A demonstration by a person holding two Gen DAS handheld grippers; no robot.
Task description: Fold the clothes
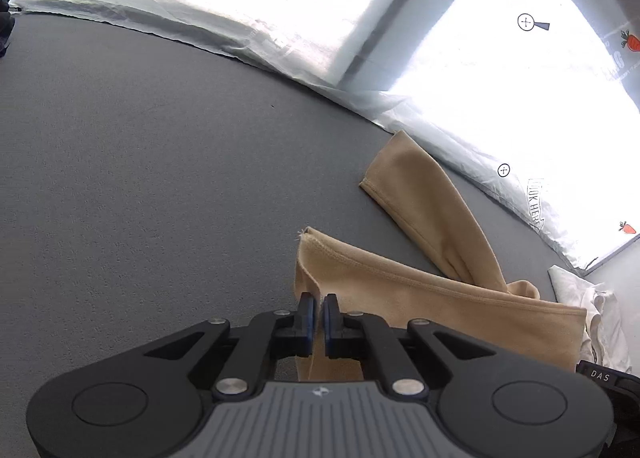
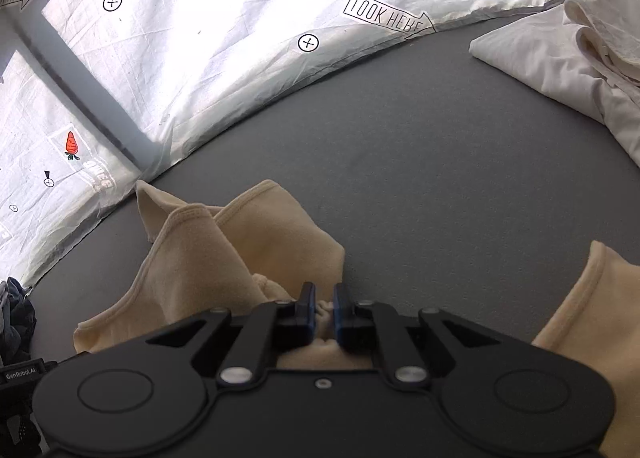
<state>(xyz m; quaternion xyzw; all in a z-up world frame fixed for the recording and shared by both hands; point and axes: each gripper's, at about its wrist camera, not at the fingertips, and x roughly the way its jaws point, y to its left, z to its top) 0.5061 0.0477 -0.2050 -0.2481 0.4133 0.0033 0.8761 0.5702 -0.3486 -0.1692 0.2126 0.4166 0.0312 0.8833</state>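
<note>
On the near part of the grey mat lies the beige garment, a soft, light knit that looks limp and likely to sag and slide when lifted. The left gripper pinches its hemmed corner; hems seem the firmest hold. The right gripper is nipped on a bunched fold (2 grips in all). A crumpled white cloth sits far right.

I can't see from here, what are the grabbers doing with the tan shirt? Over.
Left gripper shut on tan shirt. Right gripper shut on it too. White clothes lie off to the side, not in the way.
</note>
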